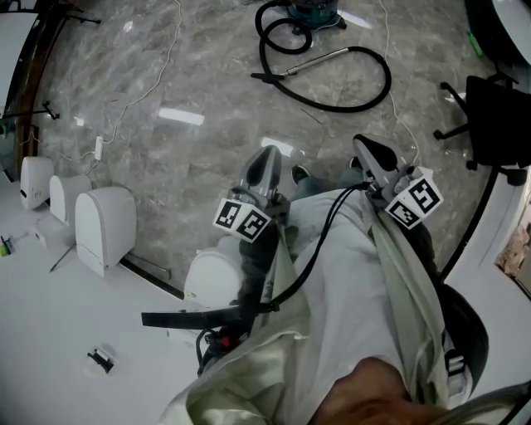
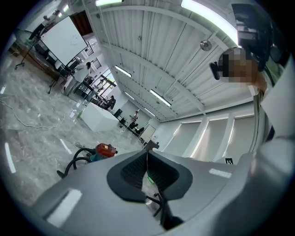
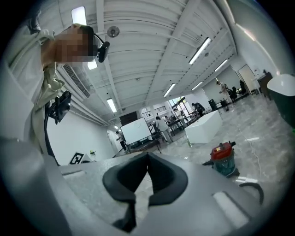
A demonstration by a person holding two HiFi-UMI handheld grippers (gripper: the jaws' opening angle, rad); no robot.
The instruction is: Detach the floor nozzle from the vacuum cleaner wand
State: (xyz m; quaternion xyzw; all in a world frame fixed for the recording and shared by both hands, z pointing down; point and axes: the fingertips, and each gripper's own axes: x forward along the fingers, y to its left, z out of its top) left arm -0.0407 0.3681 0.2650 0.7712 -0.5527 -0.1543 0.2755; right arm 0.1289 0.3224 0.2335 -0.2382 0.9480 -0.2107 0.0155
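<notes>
Both my pairs of jaws are pressed together with nothing between them, left gripper (image 1: 267,158) and right gripper (image 1: 365,148) pointing level in front of me. The wand (image 1: 319,60) lies on the floor well ahead at 12 o'clock, near the vacuum cleaner (image 1: 309,10), its long axis running roughly 9 to 3. The dark piece at its 9 o'clock end, which I take for the floor nozzle (image 1: 267,77) though it is too small to be sure, sits straight ahead of my left gripper, so that hand looks nearer.
</notes>
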